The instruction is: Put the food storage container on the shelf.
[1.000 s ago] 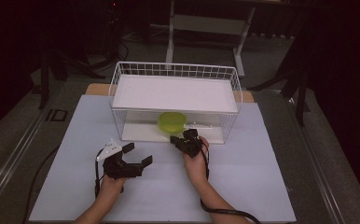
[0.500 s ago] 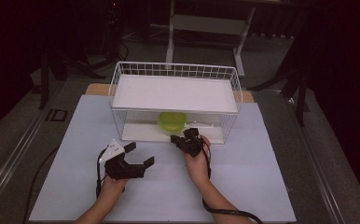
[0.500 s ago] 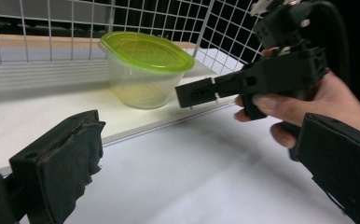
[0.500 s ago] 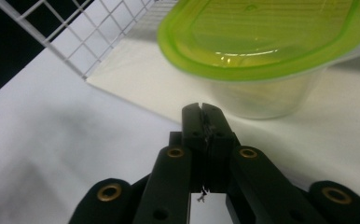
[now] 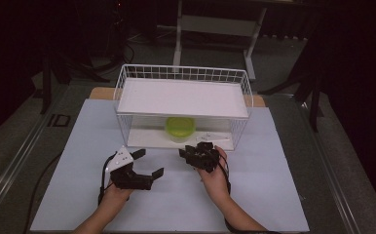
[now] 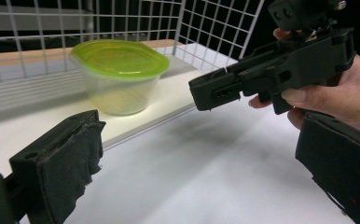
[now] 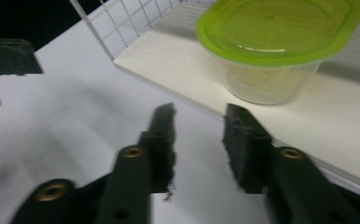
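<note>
A green-lidded plastic container (image 5: 179,128) sits on the lower shelf of a white wire rack (image 5: 183,97) on the table (image 5: 273,195). Both jaws spread, the left hand-held gripper (image 5: 148,163) and right hand-held gripper (image 5: 192,152) hover just before it, holding nothing.

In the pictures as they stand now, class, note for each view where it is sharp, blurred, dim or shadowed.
High view: dim, dark surroundings, the white table sheet lit. Left gripper view: the clear tub with the green lid fairly sharp, near jaws soft. Right gripper view: the right gripper blurred, grey shadows on the sheet beside it.
</note>
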A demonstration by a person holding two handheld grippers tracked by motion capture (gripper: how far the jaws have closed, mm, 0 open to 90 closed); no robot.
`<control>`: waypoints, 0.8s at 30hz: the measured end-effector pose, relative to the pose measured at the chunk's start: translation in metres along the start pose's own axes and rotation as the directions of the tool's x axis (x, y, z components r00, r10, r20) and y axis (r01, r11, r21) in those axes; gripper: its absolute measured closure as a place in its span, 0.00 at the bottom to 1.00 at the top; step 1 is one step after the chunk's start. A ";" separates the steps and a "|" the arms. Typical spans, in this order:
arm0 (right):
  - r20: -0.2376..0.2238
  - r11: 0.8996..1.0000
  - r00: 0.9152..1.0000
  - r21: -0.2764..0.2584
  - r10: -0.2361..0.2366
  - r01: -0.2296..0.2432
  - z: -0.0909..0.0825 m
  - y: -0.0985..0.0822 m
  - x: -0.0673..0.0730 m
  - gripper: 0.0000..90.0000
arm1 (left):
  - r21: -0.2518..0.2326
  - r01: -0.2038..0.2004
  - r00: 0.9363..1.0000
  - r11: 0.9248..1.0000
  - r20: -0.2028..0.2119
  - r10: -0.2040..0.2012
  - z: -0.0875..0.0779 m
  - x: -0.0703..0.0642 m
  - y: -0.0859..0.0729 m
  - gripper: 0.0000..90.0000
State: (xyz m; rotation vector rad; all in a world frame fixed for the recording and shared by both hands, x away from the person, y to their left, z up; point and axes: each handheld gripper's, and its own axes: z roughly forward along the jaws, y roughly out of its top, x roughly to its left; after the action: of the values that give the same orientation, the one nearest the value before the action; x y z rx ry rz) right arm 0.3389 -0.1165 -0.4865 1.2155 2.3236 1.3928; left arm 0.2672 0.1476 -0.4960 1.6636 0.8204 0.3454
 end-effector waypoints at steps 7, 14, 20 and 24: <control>-0.049 0.999 0.999 -0.035 -0.020 0.019 -0.012 -0.005 0.006 0.36 | 0.012 -0.018 1.000 1.000 0.016 0.018 -0.003 -0.002 0.004 0.02; -0.069 0.999 0.997 -0.045 -0.029 0.026 -0.016 -0.015 0.006 0.22 | 0.025 -0.034 0.999 0.999 0.029 0.034 -0.008 -0.004 0.004 0.02; -0.051 0.996 0.996 -0.055 -0.069 0.066 -0.023 -0.020 0.007 0.19 | 0.032 -0.039 0.999 0.999 0.035 0.038 -0.011 -0.004 0.003 0.02; -0.058 0.994 0.994 -0.066 -0.096 0.093 -0.035 -0.026 0.008 0.19 | 0.034 -0.048 0.998 0.998 0.040 0.047 -0.017 -0.003 0.003 0.02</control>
State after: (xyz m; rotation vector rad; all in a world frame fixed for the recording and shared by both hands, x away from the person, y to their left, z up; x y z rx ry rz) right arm 0.3011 -0.1401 -0.4857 1.0457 2.3250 1.4784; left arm 0.2558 0.1579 -0.4877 1.7200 0.7622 0.3318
